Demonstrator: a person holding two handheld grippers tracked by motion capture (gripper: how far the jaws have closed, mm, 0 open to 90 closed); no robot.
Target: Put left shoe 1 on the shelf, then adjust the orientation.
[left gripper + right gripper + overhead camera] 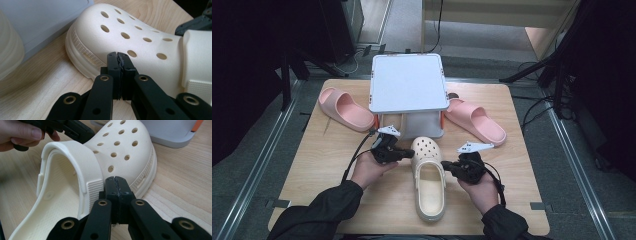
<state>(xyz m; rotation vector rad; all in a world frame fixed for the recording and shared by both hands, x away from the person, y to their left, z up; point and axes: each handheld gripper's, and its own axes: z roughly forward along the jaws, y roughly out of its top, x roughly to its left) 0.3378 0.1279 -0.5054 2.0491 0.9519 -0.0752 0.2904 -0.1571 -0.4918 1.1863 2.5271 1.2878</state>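
A cream clog [429, 176] with holes over its toe lies in the middle of the wooden table [322, 165], toe pointing away from the person. My left gripper [411, 154] is at the clog's left side near the toe, jaws shut and empty; in the left gripper view the tips [117, 55] stand right against the clog's [140, 42] side. My right gripper [444, 164] is at the clog's right side by the heel strap, shut with nothing in it; in the right gripper view its tips [116, 179] meet the clog [120, 152] where strap and side join.
A white and grey stand [408, 85] with a flat top sits behind the clog. A pink slide [344, 108] lies to its left and another pink slide [475, 120] to its right. Dark equipment legs stand beyond the table's far corners.
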